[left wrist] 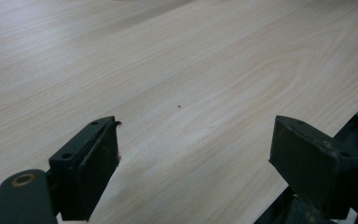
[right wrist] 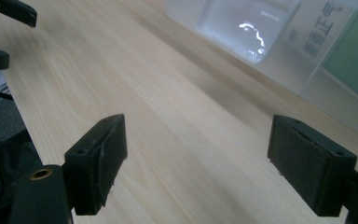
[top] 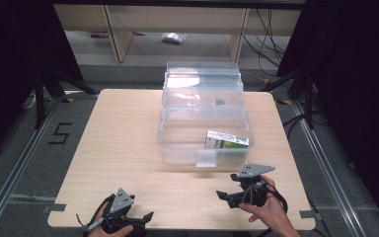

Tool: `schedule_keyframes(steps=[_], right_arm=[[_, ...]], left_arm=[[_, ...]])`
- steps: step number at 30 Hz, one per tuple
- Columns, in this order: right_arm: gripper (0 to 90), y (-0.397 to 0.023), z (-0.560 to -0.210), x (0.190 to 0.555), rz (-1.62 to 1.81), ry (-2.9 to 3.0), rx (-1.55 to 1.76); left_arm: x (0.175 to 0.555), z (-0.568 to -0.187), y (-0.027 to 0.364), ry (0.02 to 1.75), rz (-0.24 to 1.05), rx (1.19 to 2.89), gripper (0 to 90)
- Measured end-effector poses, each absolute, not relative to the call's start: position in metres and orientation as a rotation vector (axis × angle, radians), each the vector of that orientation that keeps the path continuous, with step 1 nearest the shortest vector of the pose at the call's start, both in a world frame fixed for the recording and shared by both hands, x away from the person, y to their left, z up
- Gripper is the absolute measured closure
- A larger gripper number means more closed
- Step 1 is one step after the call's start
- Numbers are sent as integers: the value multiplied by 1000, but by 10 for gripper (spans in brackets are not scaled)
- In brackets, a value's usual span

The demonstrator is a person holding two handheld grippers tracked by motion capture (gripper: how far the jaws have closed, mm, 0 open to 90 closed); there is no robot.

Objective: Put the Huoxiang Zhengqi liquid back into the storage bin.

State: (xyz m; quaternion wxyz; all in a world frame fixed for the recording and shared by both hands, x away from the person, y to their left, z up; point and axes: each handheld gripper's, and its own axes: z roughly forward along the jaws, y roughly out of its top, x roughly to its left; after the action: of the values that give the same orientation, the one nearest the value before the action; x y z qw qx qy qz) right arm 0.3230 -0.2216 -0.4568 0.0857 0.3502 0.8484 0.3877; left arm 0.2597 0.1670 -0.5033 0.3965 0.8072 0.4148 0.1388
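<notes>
Left gripper (top: 145,217): sat at the bottom left of the high view, low over the near edge of the table, held by a hand (top: 109,230). Jaws stood wide apart with nothing between them; in the left gripper view (left wrist: 193,154) bare wood showed across the whole gap.

Right gripper (top: 223,196): sat at the lower right of the high view, held by the other hand (top: 269,213), its jaws pointing toward the left of the frame. Jaws stood wide apart and empty; in the right gripper view (right wrist: 196,158) plain tabletop lay between them.

Table (top: 123,143): light wood, bare along its near strip where both grippers sat.

Clear plastic box (top: 177,148): stood at the centre of the high view, just beyond the right gripper and apart from it. Its front wall carried a small clear latch tab (top: 206,158). The lid (top: 202,81) stood open at the far side.

Green and white carton (top: 227,139): lay inside the box, at its right side, near the front wall. In the right gripper view it showed blurred through the plastic at the upper right (right wrist: 349,65).
</notes>
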Motion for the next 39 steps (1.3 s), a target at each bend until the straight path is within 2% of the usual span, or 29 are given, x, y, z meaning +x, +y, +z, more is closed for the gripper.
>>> schedule_keyframes(steps=[12,19,39], right_arm=[[201,-228,-476,311,1111,2548,1082],[162,-234,-479,303,1105,2536,1151],[163,-245,-494,286,1015,2550,1161]], left_arm=[[259,-503,167,1045,353,2046,149],[258,-503,166,1051,343,2030,149],[259,-503,167,1044,361,2057,149]])
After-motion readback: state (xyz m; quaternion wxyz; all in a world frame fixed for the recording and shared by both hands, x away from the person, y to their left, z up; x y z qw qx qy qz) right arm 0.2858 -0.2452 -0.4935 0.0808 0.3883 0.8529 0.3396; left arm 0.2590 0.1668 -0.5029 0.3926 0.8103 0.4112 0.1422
